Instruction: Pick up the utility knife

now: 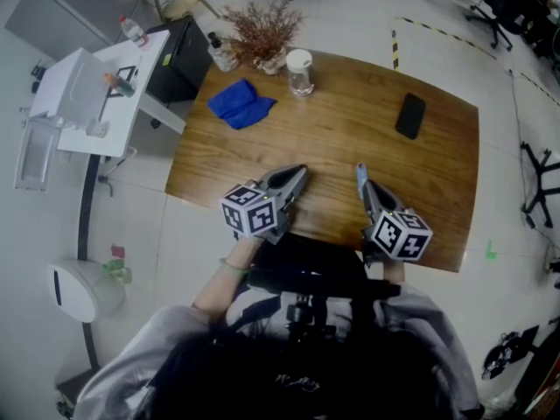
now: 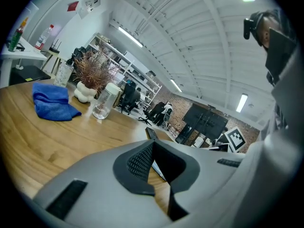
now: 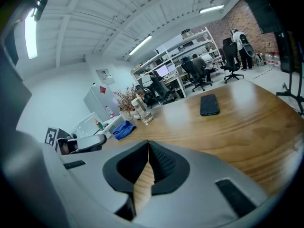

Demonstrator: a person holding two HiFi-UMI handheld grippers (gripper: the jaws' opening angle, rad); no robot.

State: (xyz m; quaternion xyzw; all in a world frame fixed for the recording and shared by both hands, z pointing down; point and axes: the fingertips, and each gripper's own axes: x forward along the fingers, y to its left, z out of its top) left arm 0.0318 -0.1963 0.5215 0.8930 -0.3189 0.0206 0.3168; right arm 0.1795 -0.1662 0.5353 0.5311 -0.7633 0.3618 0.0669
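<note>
Both my left gripper (image 1: pixel 300 173) and right gripper (image 1: pixel 360 173) have jaws together, empty. No utility knife is discernible; a dark flat object (image 1: pixel 409 115) lies upper right, nearer my right gripper.

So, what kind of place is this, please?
Probably an open-plan office or lab workspace: black wheeled office chairs, white metal storage shelves, and yellow-and-black hazard tape on the pale floor beyond the brown wooden table.
</note>
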